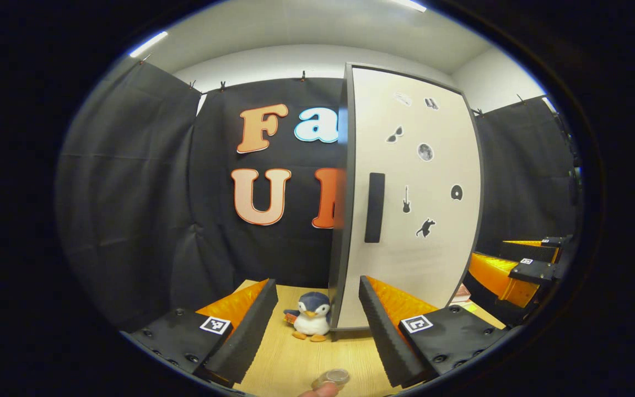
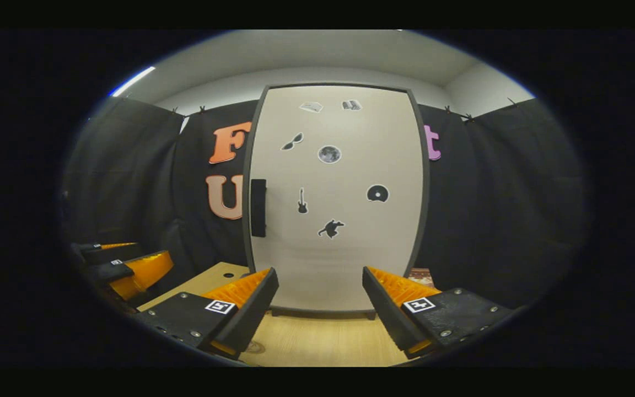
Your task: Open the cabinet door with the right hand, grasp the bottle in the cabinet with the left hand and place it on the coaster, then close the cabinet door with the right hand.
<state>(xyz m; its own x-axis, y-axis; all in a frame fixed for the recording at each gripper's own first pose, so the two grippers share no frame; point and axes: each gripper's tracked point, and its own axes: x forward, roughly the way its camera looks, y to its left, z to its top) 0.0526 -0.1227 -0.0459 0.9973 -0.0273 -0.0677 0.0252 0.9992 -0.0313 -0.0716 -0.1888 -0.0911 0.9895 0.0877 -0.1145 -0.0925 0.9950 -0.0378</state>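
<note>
We face a tall cabinet [image 2: 339, 220] standing on a wooden table [image 2: 323, 342], its door [image 2: 350, 259] shut, so the bottle we are after is hidden inside and we cannot say what it is made of or how full it is. The door is a stiff flat panel, and the place to take it is the dark upright handle [image 2: 258, 208] near its left edge; our guess is that it swings lightly on hinges at the far side. Our right gripper [image 2: 320, 281] sits square to the door with fingers spread wide, holding nothing. Our left gripper [image 1: 317, 289] is likewise spread and empty, off to the cabinet's left corner, near a small penguin toy [image 1: 311, 317]. A clear round coaster [image 1: 333, 378] lies on the table just below it (probably slick, so the bottle should go down gently and upright).
</note>
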